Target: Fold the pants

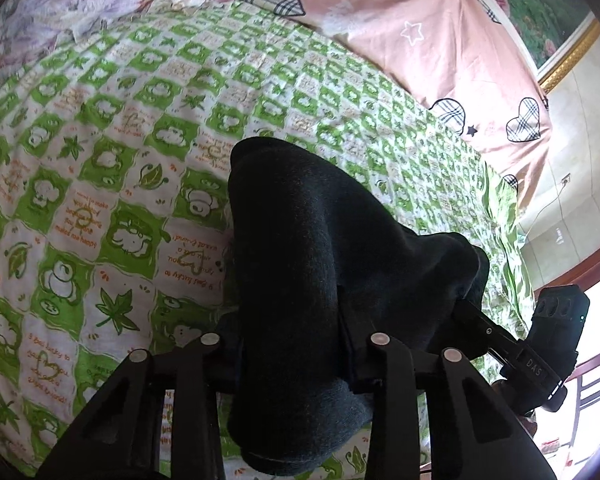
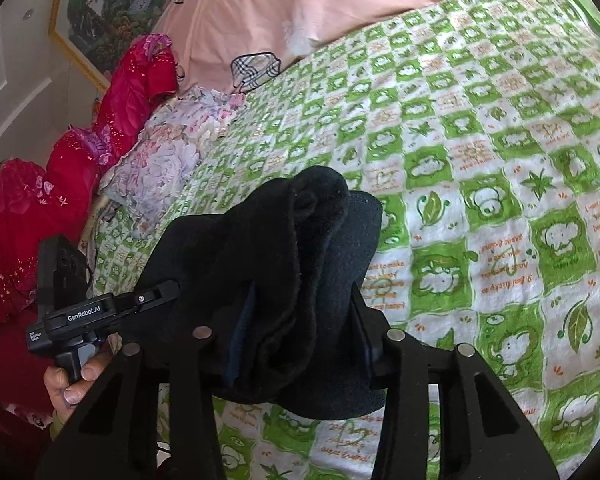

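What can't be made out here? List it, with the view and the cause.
- Left wrist view: the left gripper fingertips, buried in the black pants.
- Right wrist view: the right gripper pads, covered by bunched cloth.
- Both views: the pants' full shape and length; folds and gripper frames hide them.
- Right wrist view: most of the person's hand, cut off behind the frame.

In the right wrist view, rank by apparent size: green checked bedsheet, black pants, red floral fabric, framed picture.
1. green checked bedsheet
2. black pants, though nearness to the camera enlarges them
3. red floral fabric
4. framed picture, partly cut off
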Available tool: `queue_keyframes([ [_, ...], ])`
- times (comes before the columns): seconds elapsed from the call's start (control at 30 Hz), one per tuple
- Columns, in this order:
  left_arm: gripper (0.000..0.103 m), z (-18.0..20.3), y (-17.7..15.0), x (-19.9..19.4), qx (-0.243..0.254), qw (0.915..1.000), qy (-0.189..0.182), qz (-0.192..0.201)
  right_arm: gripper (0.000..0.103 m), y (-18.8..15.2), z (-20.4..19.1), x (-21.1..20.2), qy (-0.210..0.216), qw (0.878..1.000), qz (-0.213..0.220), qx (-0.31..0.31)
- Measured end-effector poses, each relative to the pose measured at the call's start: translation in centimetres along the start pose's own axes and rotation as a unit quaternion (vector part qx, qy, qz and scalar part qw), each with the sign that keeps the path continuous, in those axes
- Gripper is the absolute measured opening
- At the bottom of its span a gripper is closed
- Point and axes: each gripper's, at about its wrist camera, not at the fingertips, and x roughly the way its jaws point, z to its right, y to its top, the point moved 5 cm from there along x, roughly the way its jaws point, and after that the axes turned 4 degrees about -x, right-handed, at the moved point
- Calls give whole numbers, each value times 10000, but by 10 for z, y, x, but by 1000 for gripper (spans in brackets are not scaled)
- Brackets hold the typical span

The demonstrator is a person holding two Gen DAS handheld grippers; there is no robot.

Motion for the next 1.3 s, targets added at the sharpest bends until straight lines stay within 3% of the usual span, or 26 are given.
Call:
queue_keyframes([
  [0.13, 30, 5, 4, -16, 26, 9998, -179, 118, 42, 12, -13, -6, 92, 9999, 128, -30],
  [0.3, 30, 3, 18, -36, 74, 9991, -120, 403, 42, 31, -32, 4, 235, 9992, 175, -269],
  [0.6, 30, -18, 71, -51, 69, 9968, 250, 753, 42, 77, -54, 53, 517, 9974, 149, -483],
  [0.87, 30, -39, 102, -43, -56, 9957, 504, 772, 42, 95, -60, 91, 591, 9968, -10, -535],
  [1.2, 31, -57, 100, -18, -118, 9961, 659, 569, 42, 88, -44, 119, 473, 9974, -364, -402],
  [1.3, 36, -65, 97, -13, -201, 9964, 635, 525, 46, 85, -37, 124, 398, 9978, -412, -330],
])
